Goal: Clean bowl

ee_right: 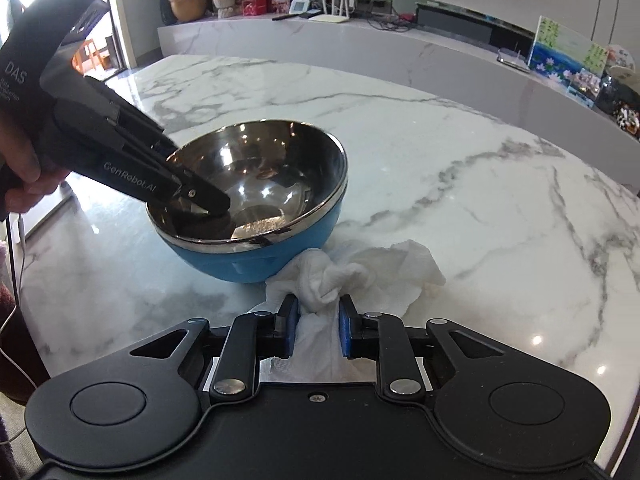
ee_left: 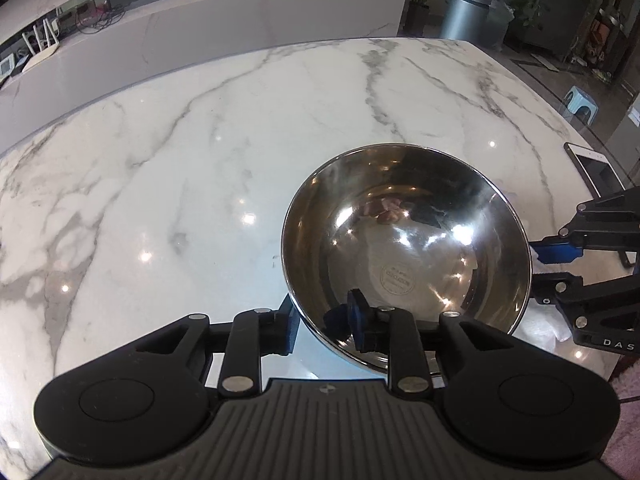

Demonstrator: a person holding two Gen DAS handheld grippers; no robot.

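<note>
A bowl (ee_left: 404,248), shiny steel inside and blue outside (ee_right: 256,258), sits tilted on the marble table (ee_left: 200,160). My left gripper (ee_left: 326,328) is shut on the bowl's near rim, one finger inside and one outside; it also shows in the right wrist view (ee_right: 192,200). My right gripper (ee_right: 318,326) is closed on a crumpled white paper towel (ee_right: 344,276) that lies on the table beside the bowl's base. In the left wrist view the right gripper (ee_left: 556,268) is at the bowl's right side.
A white phone (ee_left: 594,168) lies near the table's right edge. A long marble counter (ee_right: 360,48) with boxes, pictures and cables stands behind the table. A grey bin (ee_left: 466,14) and a blue stool (ee_left: 580,102) stand on the floor beyond.
</note>
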